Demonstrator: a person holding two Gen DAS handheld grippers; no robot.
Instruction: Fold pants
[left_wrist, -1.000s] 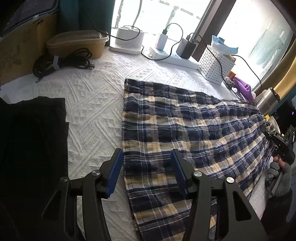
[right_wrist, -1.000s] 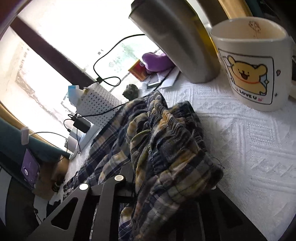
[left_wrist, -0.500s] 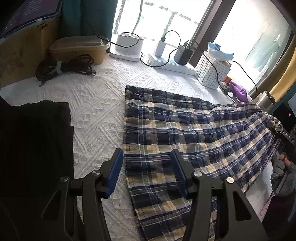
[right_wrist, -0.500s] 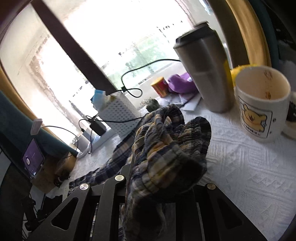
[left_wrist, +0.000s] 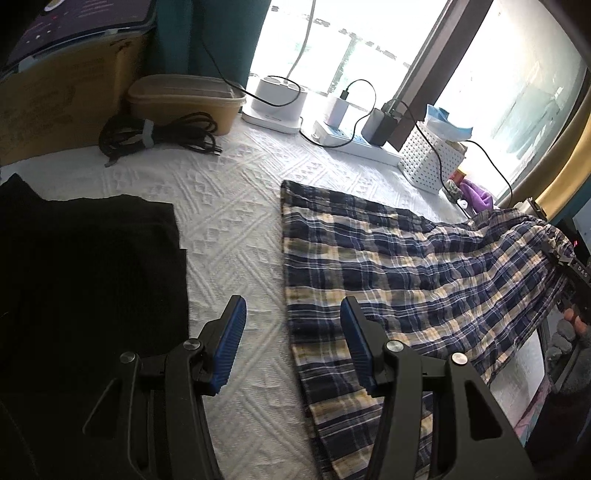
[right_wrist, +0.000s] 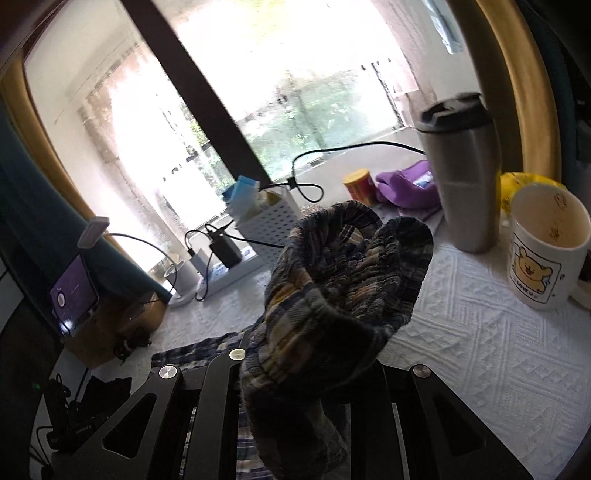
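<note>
Blue, yellow and white plaid pants (left_wrist: 399, 280) lie spread on the white textured cover (left_wrist: 229, 221), leg hems toward the left. My left gripper (left_wrist: 291, 332) hovers open over the hem edge, one blue pad above the cover, the other above the cloth, with nothing between them. At the right edge of the left wrist view my right gripper (left_wrist: 561, 254) lifts the waistband end off the cover. In the right wrist view the bunched elastic waistband (right_wrist: 343, 280) is clamped in my right gripper (right_wrist: 317, 369), whose fingertips are hidden by the cloth.
A black garment (left_wrist: 85, 280) lies left of the pants. Along the window stand a tan tub (left_wrist: 184, 99), coiled cable (left_wrist: 159, 133), power strip (left_wrist: 351, 140) and white basket (left_wrist: 428, 162). A steel tumbler (right_wrist: 465, 177) and bear mug (right_wrist: 543, 251) stand near the waistband.
My right gripper has risen with the waistband, lifting that end of the pants off the cover, and it has rolled. My left gripper has drifted back a little from the hem, still open.
</note>
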